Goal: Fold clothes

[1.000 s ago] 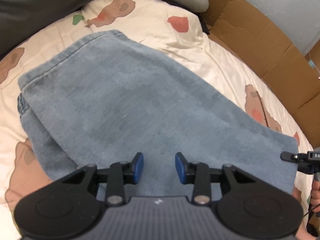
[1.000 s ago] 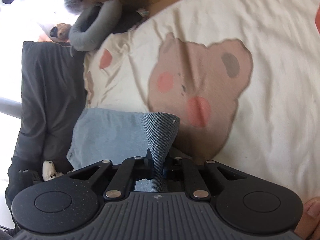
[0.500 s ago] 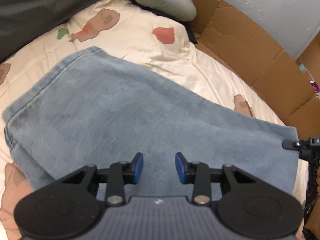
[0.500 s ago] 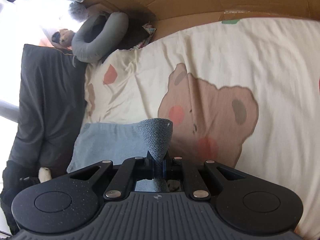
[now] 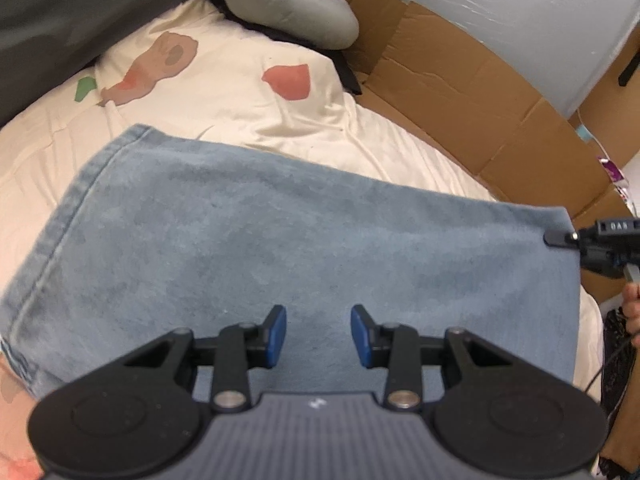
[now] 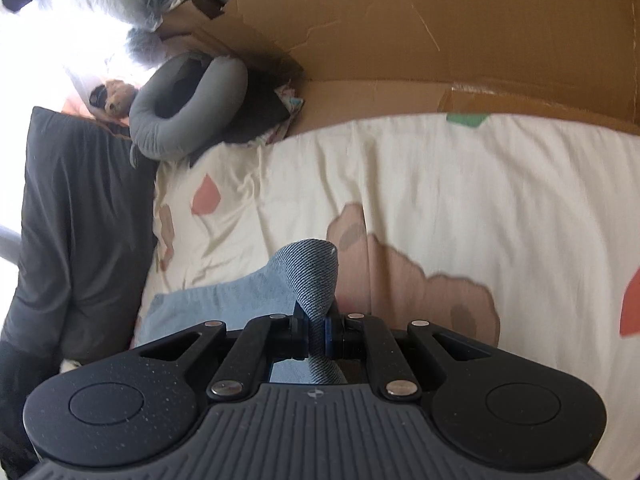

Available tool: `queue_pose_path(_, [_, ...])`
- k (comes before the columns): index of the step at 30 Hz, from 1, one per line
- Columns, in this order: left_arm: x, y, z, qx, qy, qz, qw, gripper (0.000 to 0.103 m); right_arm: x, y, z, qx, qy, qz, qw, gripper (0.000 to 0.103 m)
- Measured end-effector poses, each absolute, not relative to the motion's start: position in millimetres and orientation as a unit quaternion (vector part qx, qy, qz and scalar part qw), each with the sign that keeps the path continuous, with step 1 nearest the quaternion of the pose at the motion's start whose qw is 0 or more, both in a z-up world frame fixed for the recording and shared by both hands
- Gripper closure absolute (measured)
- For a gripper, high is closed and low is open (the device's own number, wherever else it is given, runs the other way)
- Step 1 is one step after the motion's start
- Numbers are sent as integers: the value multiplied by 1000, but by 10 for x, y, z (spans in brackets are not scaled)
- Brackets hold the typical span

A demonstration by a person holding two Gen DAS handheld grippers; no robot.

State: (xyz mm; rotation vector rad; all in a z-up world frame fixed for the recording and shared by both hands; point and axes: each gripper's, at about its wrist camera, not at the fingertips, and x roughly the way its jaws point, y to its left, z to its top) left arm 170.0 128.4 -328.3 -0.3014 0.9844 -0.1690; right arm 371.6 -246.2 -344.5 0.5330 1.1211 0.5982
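A light blue denim garment (image 5: 280, 248) lies spread over the cream bed sheet (image 5: 240, 120). My left gripper (image 5: 318, 336) hovers open just above its near part, and nothing sits between the blue pads. At the right edge of the left wrist view, my right gripper (image 5: 554, 237) holds up the garment's far right corner. In the right wrist view, my right gripper (image 6: 318, 336) is shut on a bunched fold of denim (image 6: 316, 276) that stands up between the pads. The rest of the garment trails down to the left.
The cream sheet (image 6: 440, 200) has bear prints. Flattened cardboard (image 5: 460, 92) lines the bed's far side. A grey U-shaped pillow (image 6: 176, 120) lies in the corner. A dark grey blanket (image 6: 72, 220) covers the left side. A person's finger (image 5: 632, 304) shows at the right edge.
My right gripper has risen with the denim corner, lifting the garment's right edge off the sheet. The left wrist view has shifted, so the garment sits lower and wider in it.
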Motion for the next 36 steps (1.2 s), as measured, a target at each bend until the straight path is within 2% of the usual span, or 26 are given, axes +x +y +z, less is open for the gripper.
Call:
queue_pose_path(8, [1747, 1305, -3289, -140, 469, -76, 869, 64, 4011, -2703, -3442, 246, 515, 250, 782, 98])
queue_pose_path(20, [1745, 1246, -3361, -117, 475, -78, 868, 62, 4349, -2866, -3762, 250, 538, 233, 770, 97])
queue_pose_path(24, [1739, 1255, -3387, -113, 480, -73, 867, 62, 4327, -2937, -3970, 272, 551, 226, 755, 86])
queue_pose_path(36, [1712, 1190, -3366, -114, 483, -69, 866, 60, 3878, -3295, -4240, 306, 575, 238, 720, 82])
